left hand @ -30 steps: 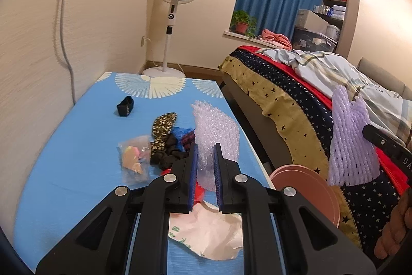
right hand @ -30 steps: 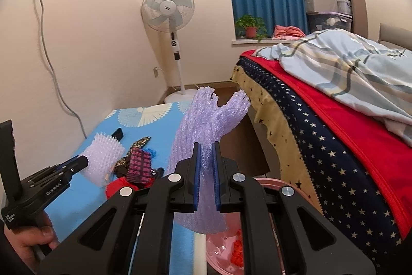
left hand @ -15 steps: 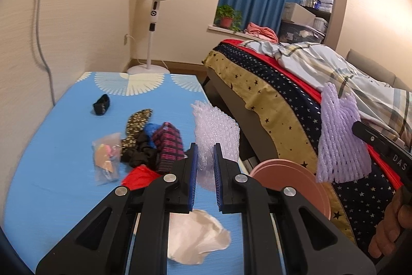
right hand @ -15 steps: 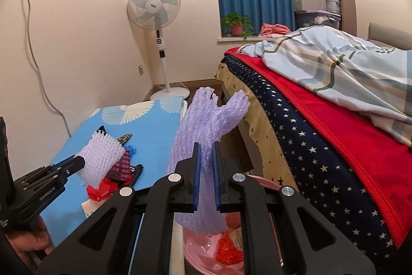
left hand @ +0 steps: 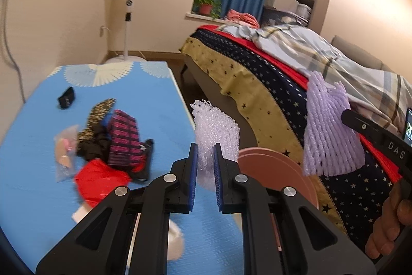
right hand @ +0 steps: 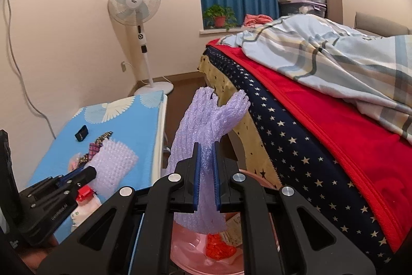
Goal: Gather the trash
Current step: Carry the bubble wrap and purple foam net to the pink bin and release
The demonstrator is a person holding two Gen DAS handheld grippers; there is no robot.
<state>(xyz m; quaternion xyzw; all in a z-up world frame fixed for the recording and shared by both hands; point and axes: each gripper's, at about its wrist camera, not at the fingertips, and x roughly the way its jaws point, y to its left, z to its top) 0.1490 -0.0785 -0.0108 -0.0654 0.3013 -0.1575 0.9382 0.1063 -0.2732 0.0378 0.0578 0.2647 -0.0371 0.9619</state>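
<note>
My left gripper (left hand: 205, 150) is shut on a pale white foam net (left hand: 215, 128), held just past the right edge of the blue table (left hand: 31, 125) and beside the pink bin (left hand: 278, 172). My right gripper (right hand: 206, 148) is shut on a lilac foam net (right hand: 206, 125) that hangs over the pink bin (right hand: 190, 249), where red and paper scraps lie inside. The left gripper with its white foam net (right hand: 113, 164) shows at the lower left of the right wrist view. In the left wrist view the lilac foam net (left hand: 327, 125) hangs at the right.
On the table lie a pile of dark and plaid cloth (left hand: 121, 141), a red bag (left hand: 100, 179), a clear packet (left hand: 64, 151), white paper (left hand: 175, 239) and a small black item (left hand: 66, 97). A bed (right hand: 322, 120) stands to the right, a fan (right hand: 136, 7) at the back.
Both grippers have moved right and a little down, toward the pink bin. The left gripper's net now sits past the table edge; the bin's inside shows larger under the right gripper.
</note>
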